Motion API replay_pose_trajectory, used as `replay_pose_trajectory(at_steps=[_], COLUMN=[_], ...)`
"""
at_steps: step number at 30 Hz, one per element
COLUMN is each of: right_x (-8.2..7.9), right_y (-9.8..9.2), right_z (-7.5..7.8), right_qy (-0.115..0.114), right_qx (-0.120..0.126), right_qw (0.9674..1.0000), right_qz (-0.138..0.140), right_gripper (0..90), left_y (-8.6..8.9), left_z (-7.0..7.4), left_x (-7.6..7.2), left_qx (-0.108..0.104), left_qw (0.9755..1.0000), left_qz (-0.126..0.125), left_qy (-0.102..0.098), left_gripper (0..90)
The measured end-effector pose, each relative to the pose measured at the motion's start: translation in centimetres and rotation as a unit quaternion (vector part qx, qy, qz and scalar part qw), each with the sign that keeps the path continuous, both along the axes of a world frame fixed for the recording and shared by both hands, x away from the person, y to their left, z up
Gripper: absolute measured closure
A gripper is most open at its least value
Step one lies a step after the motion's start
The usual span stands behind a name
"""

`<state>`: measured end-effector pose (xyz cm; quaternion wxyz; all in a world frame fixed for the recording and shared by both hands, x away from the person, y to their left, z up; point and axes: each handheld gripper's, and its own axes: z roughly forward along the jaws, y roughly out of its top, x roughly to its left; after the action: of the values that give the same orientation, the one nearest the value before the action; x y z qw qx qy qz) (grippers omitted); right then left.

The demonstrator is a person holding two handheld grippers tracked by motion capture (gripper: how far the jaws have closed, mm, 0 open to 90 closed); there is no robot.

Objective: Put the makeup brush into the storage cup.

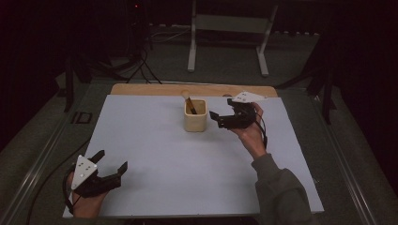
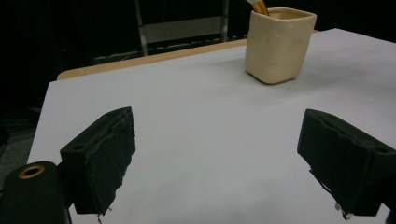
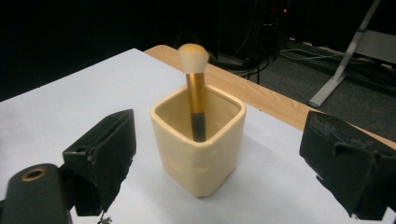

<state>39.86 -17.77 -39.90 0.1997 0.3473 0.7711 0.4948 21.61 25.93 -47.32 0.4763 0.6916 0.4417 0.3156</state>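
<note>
A cream square cup [image 1: 195,116] [image 3: 199,142] [image 2: 278,45] stands upright toward the back middle of the white sheet. A makeup brush [image 3: 195,88] [image 1: 188,101] with a gold ferrule and pale bristles stands in it, bristles up. My right gripper [image 1: 220,113] [image 3: 217,158] hovers just right of the cup, open, its jaws apart and nothing between them. My left gripper [image 1: 111,161] [image 2: 219,163] rests near the sheet's front left corner, open and empty, far from the cup.
The white sheet [image 1: 155,154] covers a wooden tabletop [image 1: 141,89] whose far edge shows as a tan strip. A metal stand [image 1: 230,28] and cables [image 1: 141,65] sit on the floor beyond. A person's sleeve [image 1: 281,187] enters at the bottom right.
</note>
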Motion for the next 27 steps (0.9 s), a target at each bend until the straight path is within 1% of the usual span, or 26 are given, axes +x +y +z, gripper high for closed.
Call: replay_pose_trajectory(at_steps=[11,20,27], right_x=[-1.1,-2.1,-3.0], right_y=[-1.7,-3.1,-4.1], right_z=[-0.1,-0.6,-1.0], right_qy=[-0.005,-0.006,-0.006], right_qx=[-0.001,0.001,0.007], right_qw=[1.0,1.0,0.9999], right_qz=[-0.005,-0.008,-0.009], right_gripper=[10.6,10.7,10.6], left_y=[0.0,-0.1,-0.1], left_z=[0.0,0.0,0.0], left_x=[0.0,0.0,0.0], left_qx=[0.002,0.002,0.002], left_qw=[1.0,1.0,1.0], left_qz=[0.0,0.001,0.001], left_qy=[0.001,0.001,0.0], left_gripper=[12.0,12.0,12.0])
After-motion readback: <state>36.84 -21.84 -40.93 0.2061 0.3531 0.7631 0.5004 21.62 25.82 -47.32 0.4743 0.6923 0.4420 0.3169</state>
